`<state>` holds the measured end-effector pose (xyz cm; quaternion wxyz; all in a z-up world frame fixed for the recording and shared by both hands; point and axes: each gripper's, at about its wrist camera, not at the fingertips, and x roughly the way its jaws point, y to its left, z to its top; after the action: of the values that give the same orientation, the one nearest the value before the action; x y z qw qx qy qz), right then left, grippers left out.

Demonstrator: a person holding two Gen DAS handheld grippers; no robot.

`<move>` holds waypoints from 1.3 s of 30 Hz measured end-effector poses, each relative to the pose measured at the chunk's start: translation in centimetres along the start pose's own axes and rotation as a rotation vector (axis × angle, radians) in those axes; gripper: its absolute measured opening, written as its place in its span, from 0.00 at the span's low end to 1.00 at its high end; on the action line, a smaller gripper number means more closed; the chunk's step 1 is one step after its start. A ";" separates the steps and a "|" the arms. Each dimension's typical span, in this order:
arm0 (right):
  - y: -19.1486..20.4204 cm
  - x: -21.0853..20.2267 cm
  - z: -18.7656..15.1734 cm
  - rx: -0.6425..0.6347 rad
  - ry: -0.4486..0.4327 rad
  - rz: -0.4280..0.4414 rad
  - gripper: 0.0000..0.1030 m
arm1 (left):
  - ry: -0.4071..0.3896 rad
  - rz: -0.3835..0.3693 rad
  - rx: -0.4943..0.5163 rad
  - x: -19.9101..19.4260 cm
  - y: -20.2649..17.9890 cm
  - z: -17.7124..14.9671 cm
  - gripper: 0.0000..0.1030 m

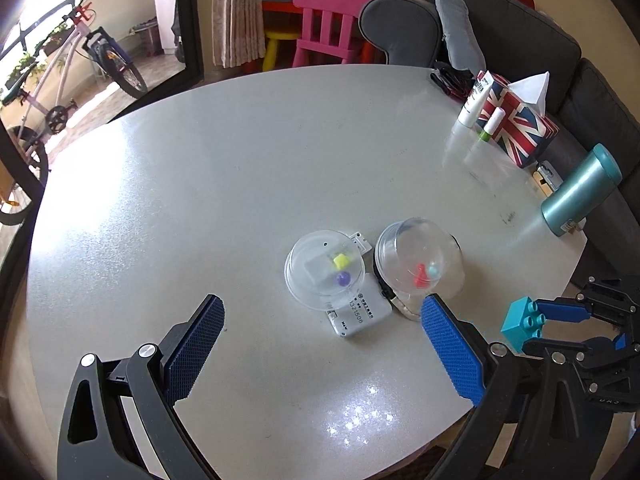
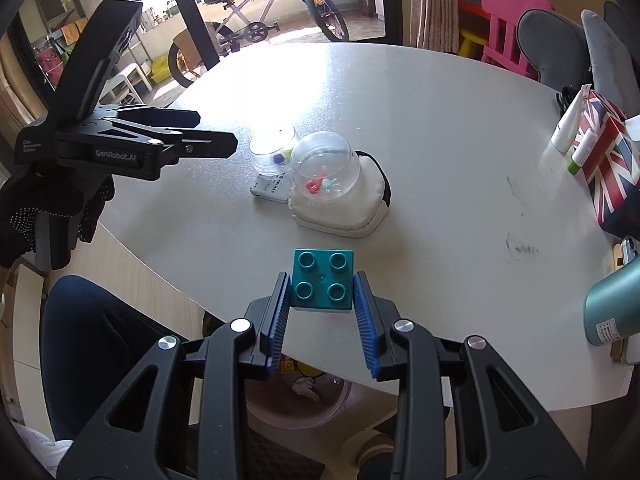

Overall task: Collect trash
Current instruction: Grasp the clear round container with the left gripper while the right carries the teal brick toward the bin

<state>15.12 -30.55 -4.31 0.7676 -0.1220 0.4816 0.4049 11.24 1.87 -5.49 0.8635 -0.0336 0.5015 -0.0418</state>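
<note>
Right gripper (image 2: 322,312) carries a teal 4-stud brick (image 2: 322,283) over the table's near edge, above a pinkish bin (image 2: 298,400).

Its blue pads clamp the brick's 2 sides; the step appears to be the carry to the bin below, and the next move likely calls for clearing the table (image 2: 420,128) rim, then releasing. The left gripper (image 1: 320,344) hovers level, spread wide and empty, just short of 2 clear domes (image 1: 325,267) ahead, resting on a white card and pouch.
</note>
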 end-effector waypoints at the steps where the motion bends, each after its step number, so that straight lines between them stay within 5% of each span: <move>1: -0.1 0.0 0.0 0.003 0.001 0.000 0.31 | 0.007 0.000 0.002 0.4 0.0 0.2 0.92; 18: -1.4 0.5 -0.3 0.043 0.012 -0.009 0.31 | 0.078 0.003 0.009 5.0 0.8 2.0 0.92; 23: -1.5 0.7 -0.4 0.048 0.013 -0.007 0.31 | 0.098 -0.023 -0.007 5.4 0.9 1.9 0.53; 39: -0.6 0.0 -0.5 0.023 -0.010 0.000 0.31 | -0.005 0.036 0.031 0.3 0.3 0.4 0.51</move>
<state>15.20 -31.21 -4.71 0.7715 -0.1112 0.4822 0.3999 11.77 2.15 -5.61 0.8657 -0.0116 0.4992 -0.0340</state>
